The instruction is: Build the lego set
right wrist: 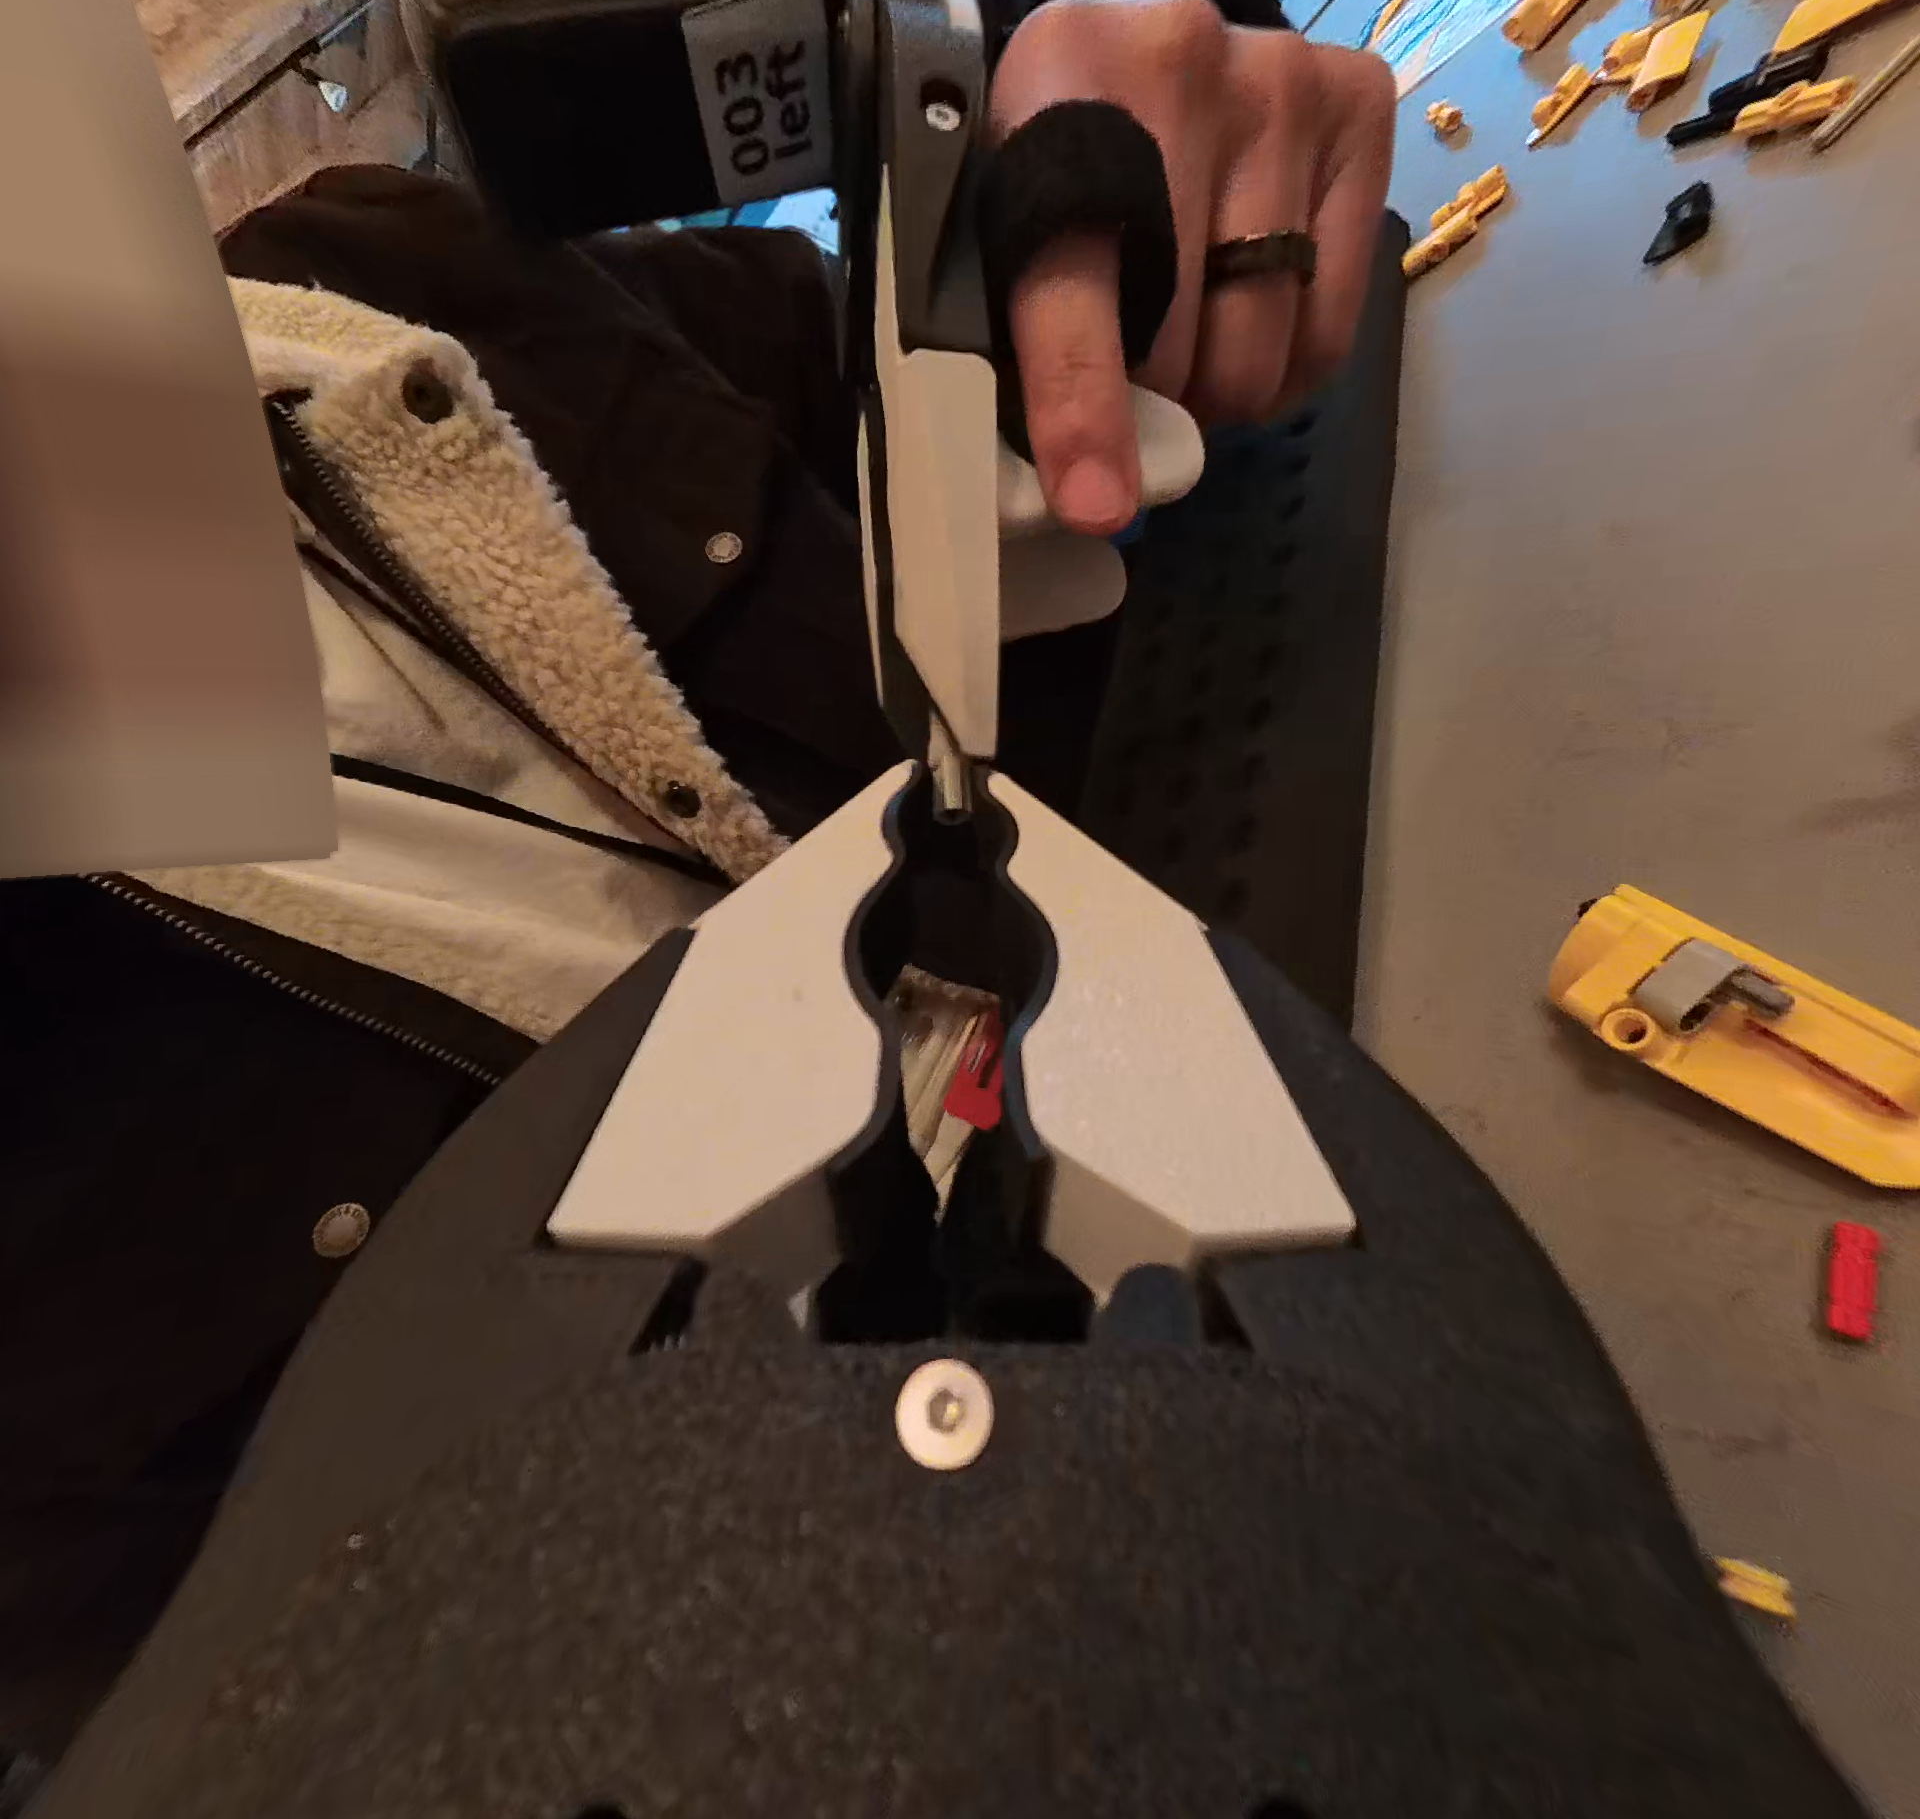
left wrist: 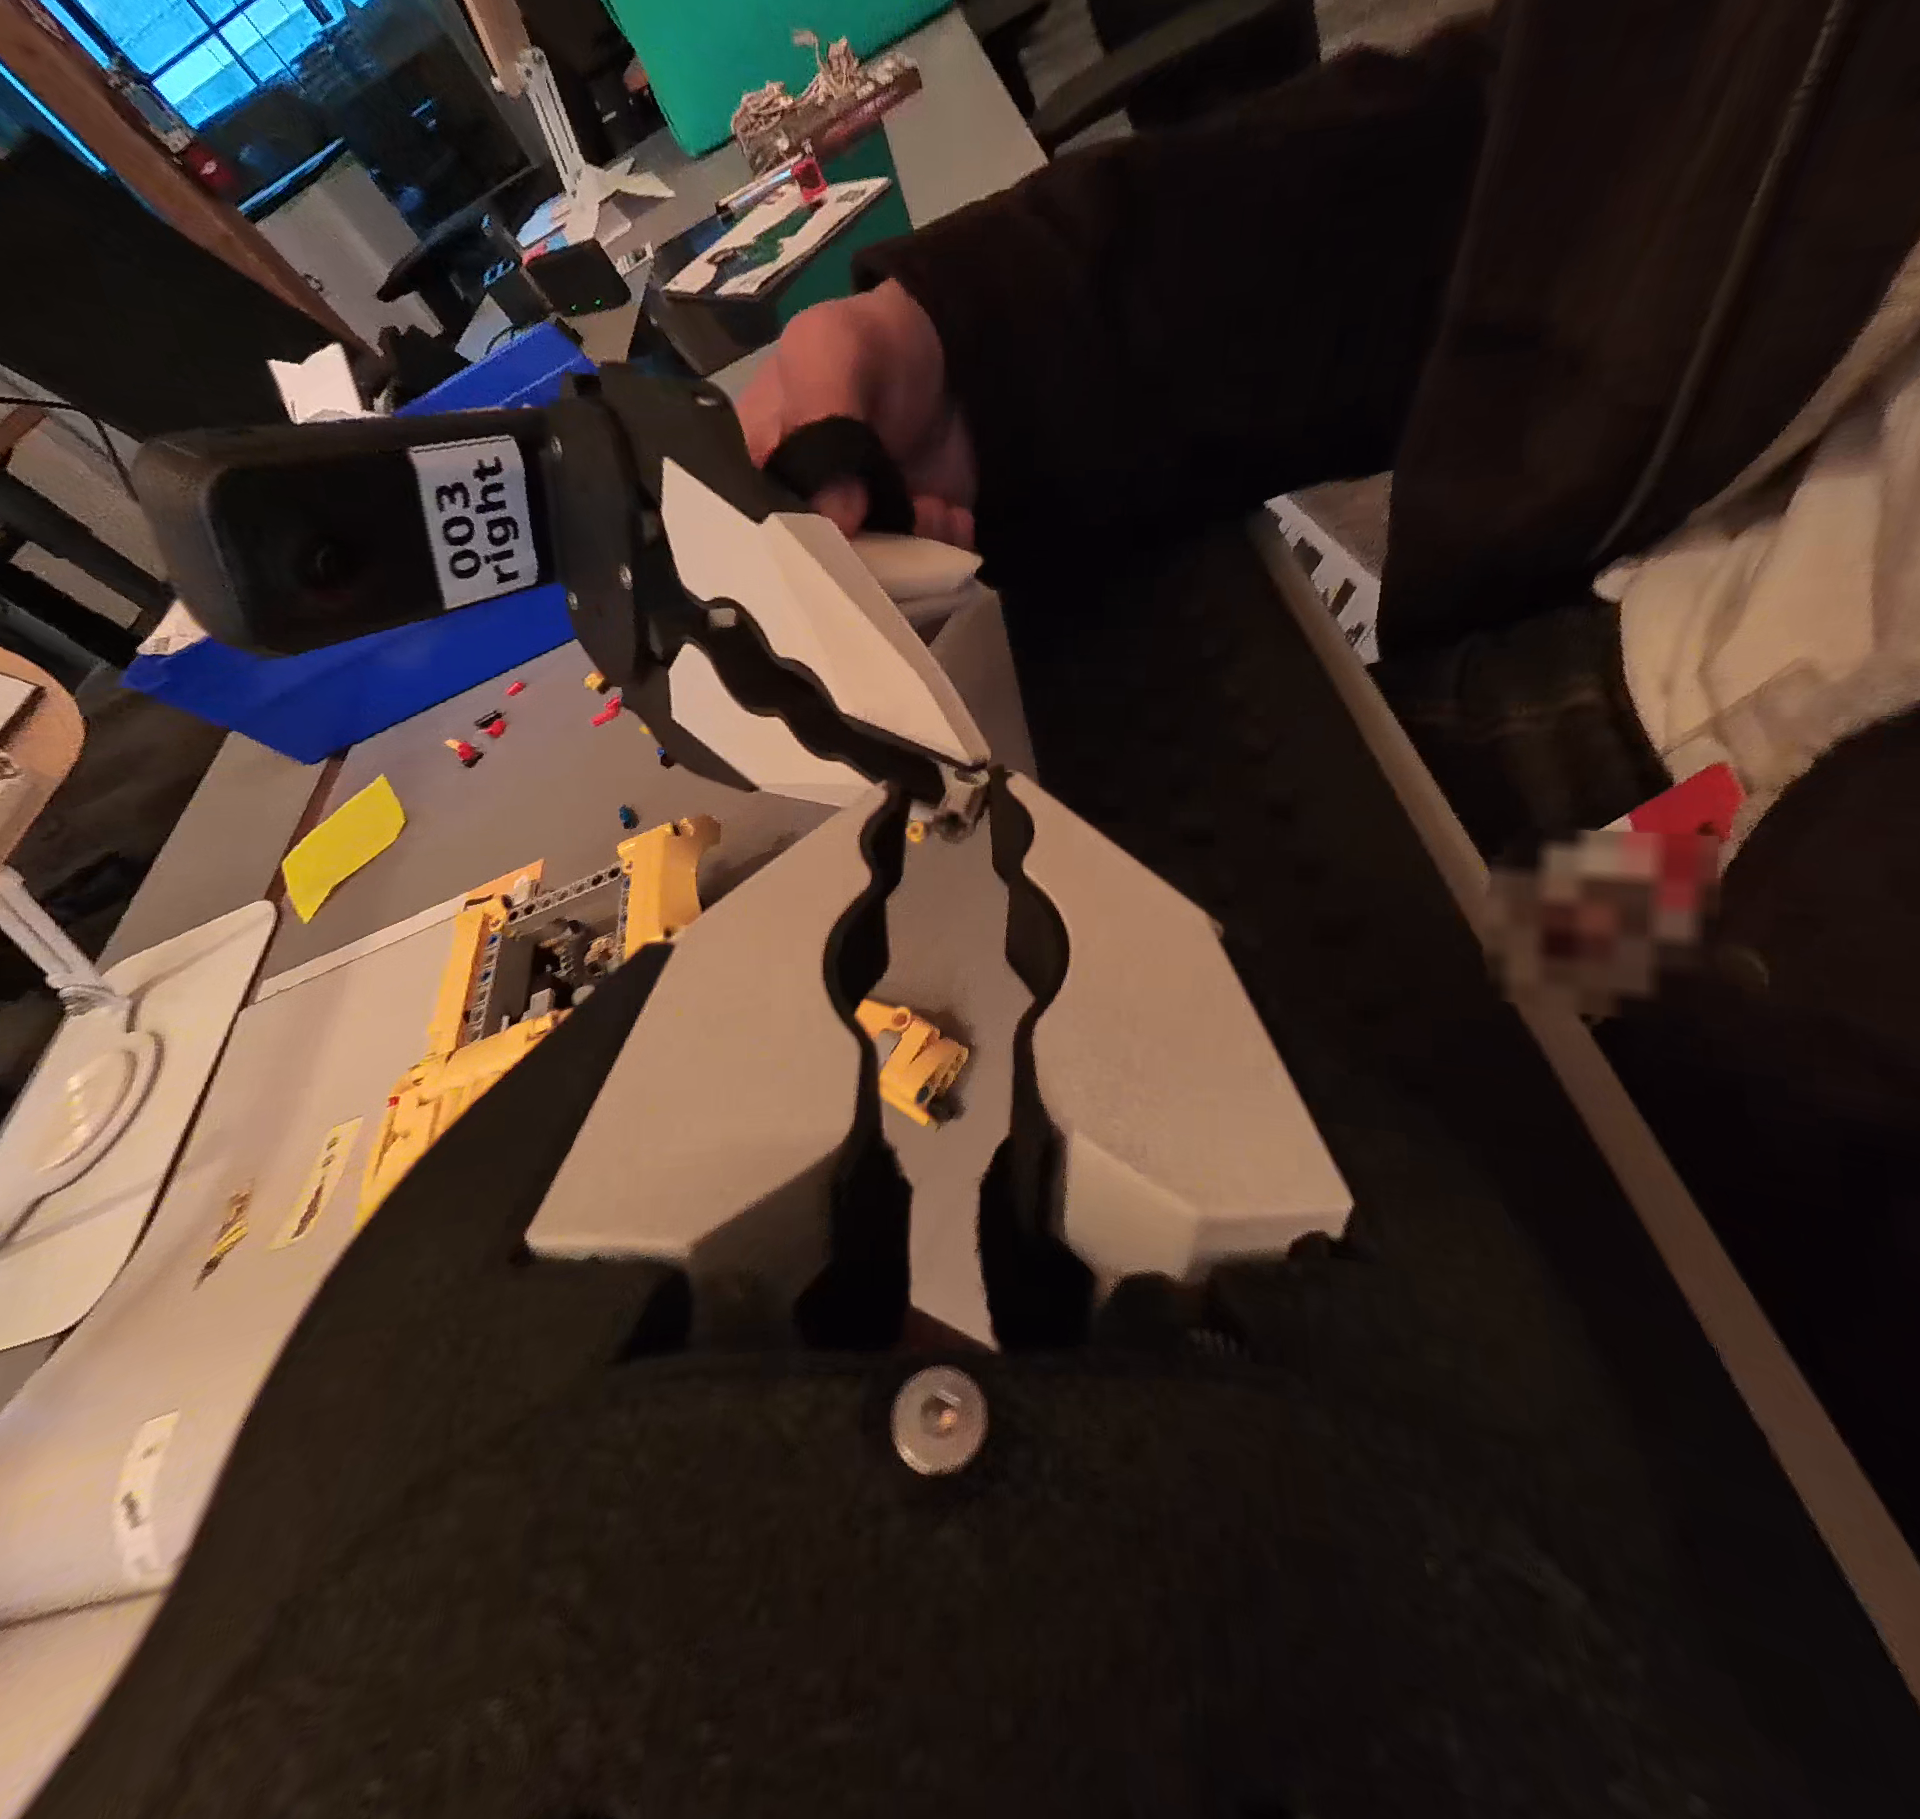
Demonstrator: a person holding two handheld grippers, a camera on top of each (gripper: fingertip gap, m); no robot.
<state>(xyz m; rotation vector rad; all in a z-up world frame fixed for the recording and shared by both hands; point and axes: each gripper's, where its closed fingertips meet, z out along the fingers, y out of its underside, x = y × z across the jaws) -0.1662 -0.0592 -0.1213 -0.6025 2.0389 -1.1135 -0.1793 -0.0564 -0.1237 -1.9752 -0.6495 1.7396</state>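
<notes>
Your left gripper [left wrist: 948, 801] and right gripper [right wrist: 951, 795] meet tip to tip above the table edge [left wrist: 1455, 834], both clamped on one small grey pin [left wrist: 961, 805]. It is a short, pale grey, metallic-looking cylinder; in your right wrist view its long axis runs up and down, in line with the left gripper's fingers. The yellow model [left wrist: 540, 948] lies on the table just beyond, with loose yellow pieces [right wrist: 1662, 65] scattered farther off.
</notes>
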